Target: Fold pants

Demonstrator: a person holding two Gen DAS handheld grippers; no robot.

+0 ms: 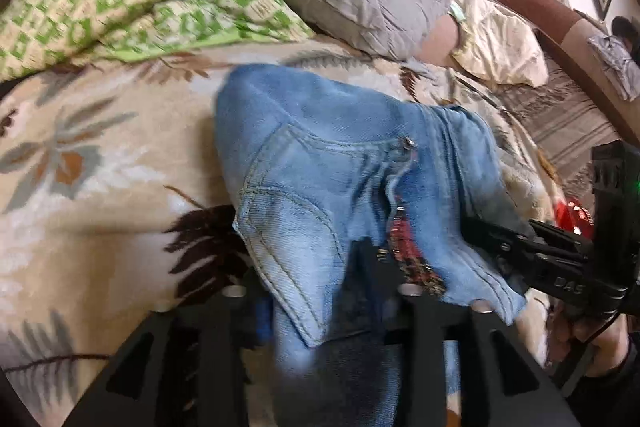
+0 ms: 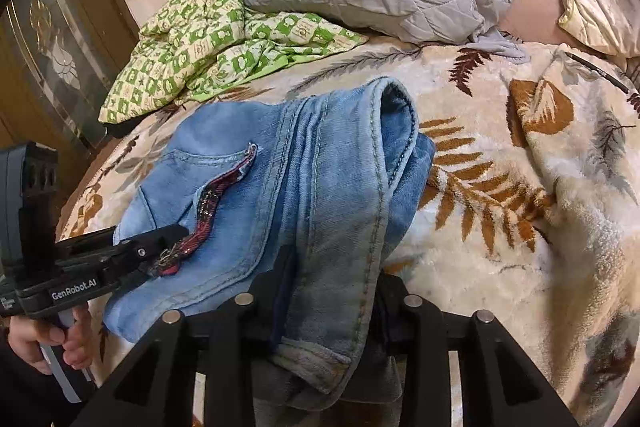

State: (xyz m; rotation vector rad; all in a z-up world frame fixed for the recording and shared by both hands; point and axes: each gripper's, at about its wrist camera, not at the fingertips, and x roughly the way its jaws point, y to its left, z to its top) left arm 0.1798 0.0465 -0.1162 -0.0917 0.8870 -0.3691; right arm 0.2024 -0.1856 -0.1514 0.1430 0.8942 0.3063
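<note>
Jeans (image 2: 304, 187) bunched in folded layers on the leaf-patterned blanket (image 2: 520, 187), near edge draped between both tools. Left gripper (image 1: 316, 291): jaws part open, denim between, pad contact not discernible. Right gripper (image 2: 332, 303): same. Judged soft yet weighty, non-slippery, not fragile. Best taken at stitched seams or waistband, clear of embroidered patch (image 2: 208, 215).

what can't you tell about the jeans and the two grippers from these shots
- Left gripper, left wrist view: the jeans drape over its fingers, hiding any pad contact.
- Right gripper, right wrist view: denim covers its fingertips too.
- Jeans' near end: cut off by the bottom edge in both views.
</note>
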